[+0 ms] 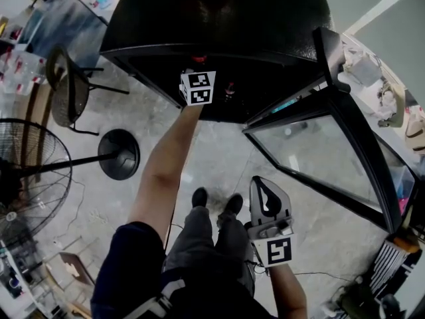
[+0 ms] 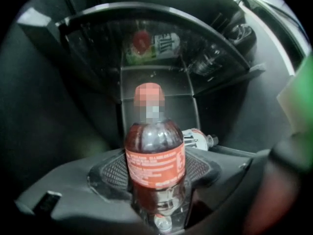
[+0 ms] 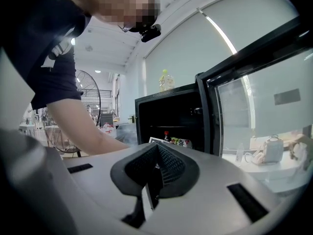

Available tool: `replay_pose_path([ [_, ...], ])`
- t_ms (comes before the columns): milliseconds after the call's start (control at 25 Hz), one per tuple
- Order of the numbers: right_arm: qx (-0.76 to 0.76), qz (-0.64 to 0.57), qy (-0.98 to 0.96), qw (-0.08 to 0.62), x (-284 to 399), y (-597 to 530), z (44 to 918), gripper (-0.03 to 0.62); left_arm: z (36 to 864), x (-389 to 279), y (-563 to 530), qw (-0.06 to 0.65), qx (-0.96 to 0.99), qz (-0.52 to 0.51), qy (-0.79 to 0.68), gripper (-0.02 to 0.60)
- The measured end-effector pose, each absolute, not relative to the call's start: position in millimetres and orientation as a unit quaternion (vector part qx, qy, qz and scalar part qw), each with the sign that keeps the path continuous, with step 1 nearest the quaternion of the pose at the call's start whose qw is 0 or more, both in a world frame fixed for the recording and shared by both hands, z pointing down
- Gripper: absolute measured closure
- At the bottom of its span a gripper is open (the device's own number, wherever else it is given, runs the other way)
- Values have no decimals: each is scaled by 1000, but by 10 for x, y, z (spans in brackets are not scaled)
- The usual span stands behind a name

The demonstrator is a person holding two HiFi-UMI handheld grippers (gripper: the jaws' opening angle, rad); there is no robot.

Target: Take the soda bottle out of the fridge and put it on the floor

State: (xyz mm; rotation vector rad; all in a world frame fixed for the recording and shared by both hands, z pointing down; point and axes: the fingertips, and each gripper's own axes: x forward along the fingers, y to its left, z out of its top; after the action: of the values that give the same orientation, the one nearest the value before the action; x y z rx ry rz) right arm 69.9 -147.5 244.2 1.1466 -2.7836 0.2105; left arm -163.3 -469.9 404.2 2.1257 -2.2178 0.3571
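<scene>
Pulling back while your left jaws stand wide around the bottle [image 2: 155, 163] could tip it over; right jaws sit closed, empty.

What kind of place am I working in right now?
Probably a workshop or lab space, not a home kitchen: a small black fridge with a glass door stands on a bare concrete floor, with a pedestal fan and cluttered tables around it.
</scene>
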Motion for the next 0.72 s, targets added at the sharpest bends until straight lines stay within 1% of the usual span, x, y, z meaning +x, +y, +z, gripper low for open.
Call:
replay_pose_path([
  [320,385,70,-918,63,755,-1550,2607,576,3833,-1395,-4285,1,719,89,-689,256],
  [480,376,69,-921,73,755,-1551,2766,576,3848,-1199,-3937,-14,745,96,-660,256],
  [720,363,76,-926,75,787,-1570,3150,576,4072,-942,-3421,2,777,95,-623,256],
])
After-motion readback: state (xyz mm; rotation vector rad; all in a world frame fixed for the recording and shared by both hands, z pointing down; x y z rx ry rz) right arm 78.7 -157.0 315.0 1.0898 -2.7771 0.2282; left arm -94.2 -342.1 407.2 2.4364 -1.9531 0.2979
